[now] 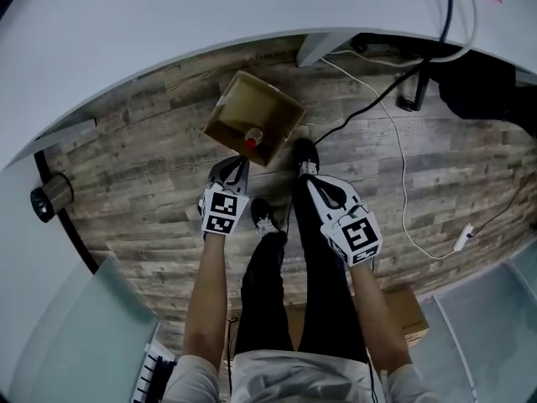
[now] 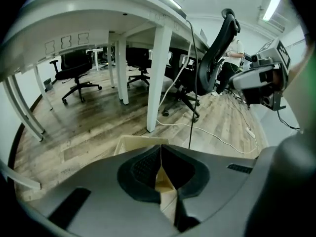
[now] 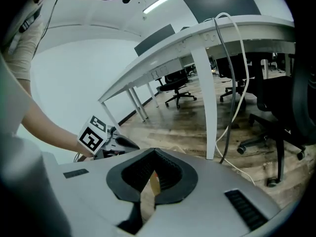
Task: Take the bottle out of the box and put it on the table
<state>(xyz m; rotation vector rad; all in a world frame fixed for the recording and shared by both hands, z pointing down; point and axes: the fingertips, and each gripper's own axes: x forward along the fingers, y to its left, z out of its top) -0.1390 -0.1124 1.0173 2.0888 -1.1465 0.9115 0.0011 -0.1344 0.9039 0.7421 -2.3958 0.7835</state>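
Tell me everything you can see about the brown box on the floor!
The box is plain brown cardboard, roughly square, open on top, no lid showing. It sits on the wood-plank floor near the white table, turned cornerwise to the person. Inside, by its closest wall, is a bottle with a red cap. The left gripper and right gripper are close to its near side, not touching it as far as I can tell.
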